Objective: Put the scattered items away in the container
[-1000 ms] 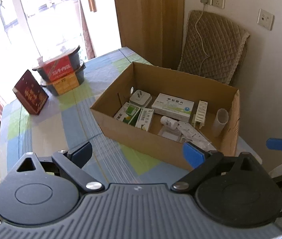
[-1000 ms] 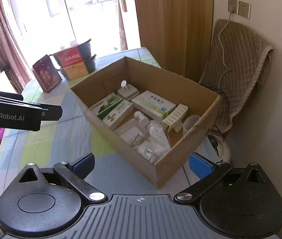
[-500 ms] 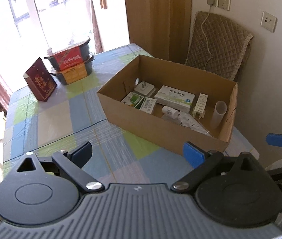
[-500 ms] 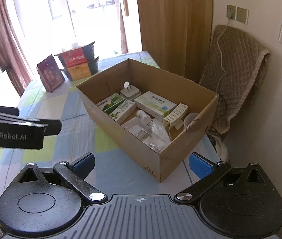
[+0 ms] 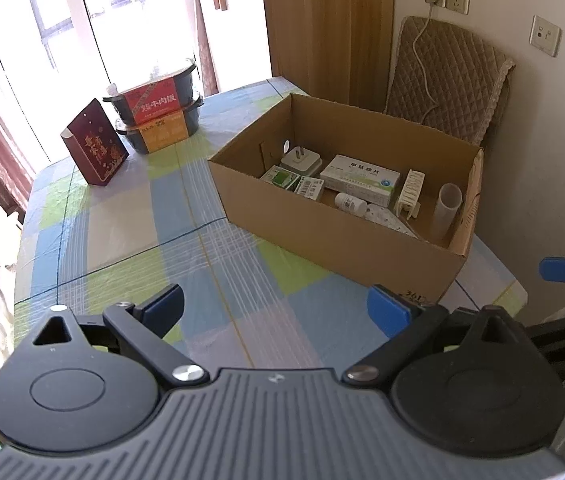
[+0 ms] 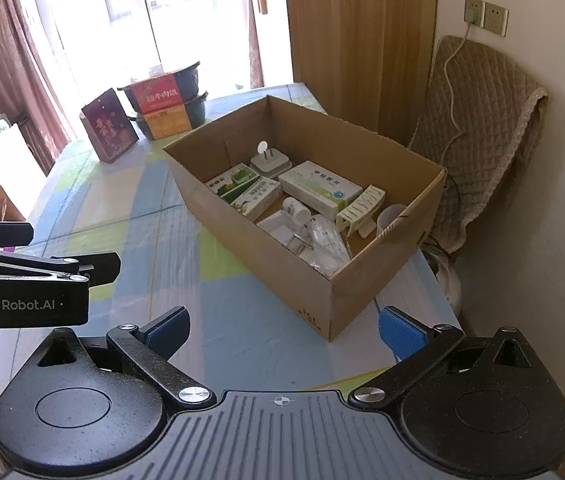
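Left wrist view: both hand-held grippers agape, level above table

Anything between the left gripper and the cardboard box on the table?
Nothing visible. Only bare checked tablecloth lies between the open left gripper and the cardboard box. The red gift bag and stacked meal tubs sit far off to the side.

Legible text: "GenRobot.AI", white lettering on the black body of the left hand-held gripper, left edge of the right wrist view. Chinese characters appear on the red-labelled container and white medicine box; not reliably readable.
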